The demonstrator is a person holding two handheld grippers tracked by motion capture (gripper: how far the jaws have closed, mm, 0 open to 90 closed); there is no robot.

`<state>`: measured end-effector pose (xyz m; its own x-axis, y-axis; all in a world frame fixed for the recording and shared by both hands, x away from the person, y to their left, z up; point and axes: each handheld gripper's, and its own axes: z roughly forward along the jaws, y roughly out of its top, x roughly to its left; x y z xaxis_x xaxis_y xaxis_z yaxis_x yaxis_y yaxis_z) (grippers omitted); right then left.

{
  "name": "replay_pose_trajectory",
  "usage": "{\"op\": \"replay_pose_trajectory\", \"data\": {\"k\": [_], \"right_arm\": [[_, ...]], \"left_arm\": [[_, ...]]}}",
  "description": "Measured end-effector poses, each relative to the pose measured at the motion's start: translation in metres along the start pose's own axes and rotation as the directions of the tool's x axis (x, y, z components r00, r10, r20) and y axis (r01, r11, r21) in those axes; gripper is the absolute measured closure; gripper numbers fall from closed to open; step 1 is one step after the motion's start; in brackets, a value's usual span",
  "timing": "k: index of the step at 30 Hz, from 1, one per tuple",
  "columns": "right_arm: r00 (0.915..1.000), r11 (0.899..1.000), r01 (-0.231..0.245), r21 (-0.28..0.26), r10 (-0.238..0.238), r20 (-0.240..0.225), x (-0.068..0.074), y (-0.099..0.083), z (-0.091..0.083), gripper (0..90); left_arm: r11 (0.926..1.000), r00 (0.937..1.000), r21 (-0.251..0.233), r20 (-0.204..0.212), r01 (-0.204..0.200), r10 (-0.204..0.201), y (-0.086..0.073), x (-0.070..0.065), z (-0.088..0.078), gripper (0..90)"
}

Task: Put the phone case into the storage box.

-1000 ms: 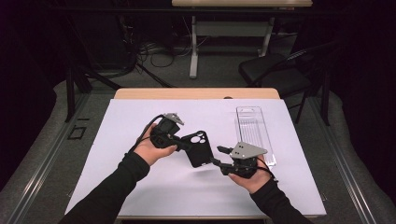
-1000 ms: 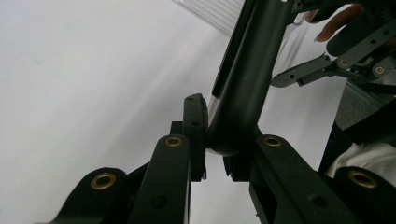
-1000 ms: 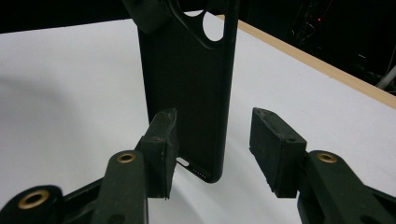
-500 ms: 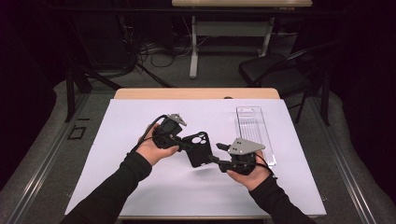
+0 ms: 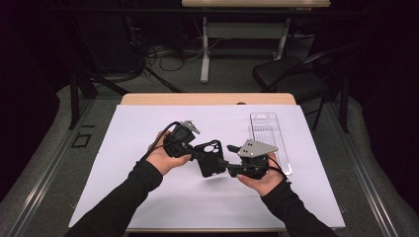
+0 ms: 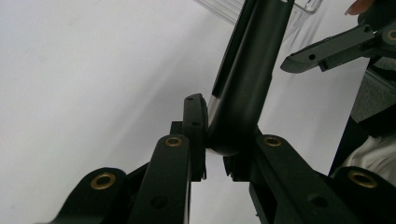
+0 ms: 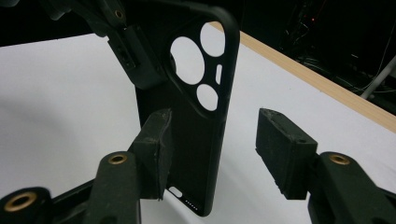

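Note:
A black phone case [image 5: 210,159] with round camera cut-outs is held up above the white table cover [image 5: 128,148]. My left gripper [image 5: 193,152] is shut on one edge of it; in the left gripper view the jaws pinch the case [image 6: 247,84] at my left gripper [image 6: 206,140]. My right gripper [image 5: 228,163] comes in from the right and is open. In the right gripper view the case [image 7: 196,116] stands upright between the pads of my right gripper [image 7: 215,149], close to the left pad [image 7: 156,144] and well apart from the right pad [image 7: 285,149].
A clear plastic package [image 5: 269,140] lies on the cover at the right, just behind the right hand. The wooden table edge [image 5: 207,98] runs along the back. A chair [image 5: 291,74] and a desk frame stand beyond the table.
Both hands have drawn closer together. The right gripper has moved up and left, so its open jaws now straddle the case. The left gripper still holds the case.

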<state>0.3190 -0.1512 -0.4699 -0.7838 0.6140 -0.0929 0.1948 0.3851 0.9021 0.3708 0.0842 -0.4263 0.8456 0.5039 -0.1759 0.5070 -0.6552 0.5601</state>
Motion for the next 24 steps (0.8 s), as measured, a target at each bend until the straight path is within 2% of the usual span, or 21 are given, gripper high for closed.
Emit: {"op": "replay_pose_trajectory", "data": {"k": [24], "right_arm": [[0.9988,1.000,-0.028,0.002,0.028,0.039,-0.002,0.018,-0.001,62.4]], "left_arm": [[0.9998,1.0000,0.020,-0.001,0.000,0.000,0.002,-0.002,0.003,81.5]]}}
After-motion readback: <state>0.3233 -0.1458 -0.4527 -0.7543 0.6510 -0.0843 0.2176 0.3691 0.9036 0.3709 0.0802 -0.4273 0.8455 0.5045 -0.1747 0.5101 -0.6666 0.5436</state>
